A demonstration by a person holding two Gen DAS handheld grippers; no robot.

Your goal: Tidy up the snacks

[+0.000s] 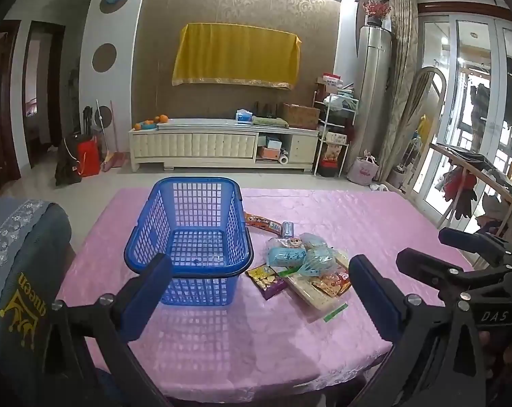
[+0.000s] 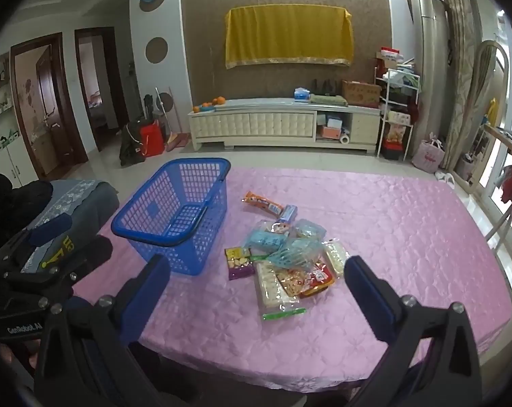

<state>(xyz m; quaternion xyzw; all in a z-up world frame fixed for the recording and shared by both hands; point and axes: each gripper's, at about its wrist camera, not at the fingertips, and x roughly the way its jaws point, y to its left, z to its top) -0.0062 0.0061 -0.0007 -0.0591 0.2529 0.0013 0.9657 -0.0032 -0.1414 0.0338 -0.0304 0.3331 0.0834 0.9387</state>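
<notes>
An empty blue plastic basket [image 1: 190,234] [image 2: 178,217] stands on the pink tablecloth [image 1: 357,217] [image 2: 391,224]. To its right lies a heap of snack packets [image 1: 307,264] [image 2: 286,257]: an orange stick packet [image 1: 261,221] [image 2: 261,202], a purple packet [image 1: 268,279] [image 2: 239,263], pale blue bags and a clear tray of biscuits [image 2: 273,288]. My left gripper [image 1: 261,281] is open above the table's near edge, nothing between its fingers. My right gripper [image 2: 256,281] is open too, hovering before the heap. The right gripper also shows at the right edge of the left wrist view [image 1: 459,257].
A chair back with a grey-blue cover [image 1: 22,264] [image 2: 73,200] stands at the table's left side. Behind the table are tiled floor, a white TV cabinet [image 1: 222,146] and a wooden rack [image 1: 476,176] at the right.
</notes>
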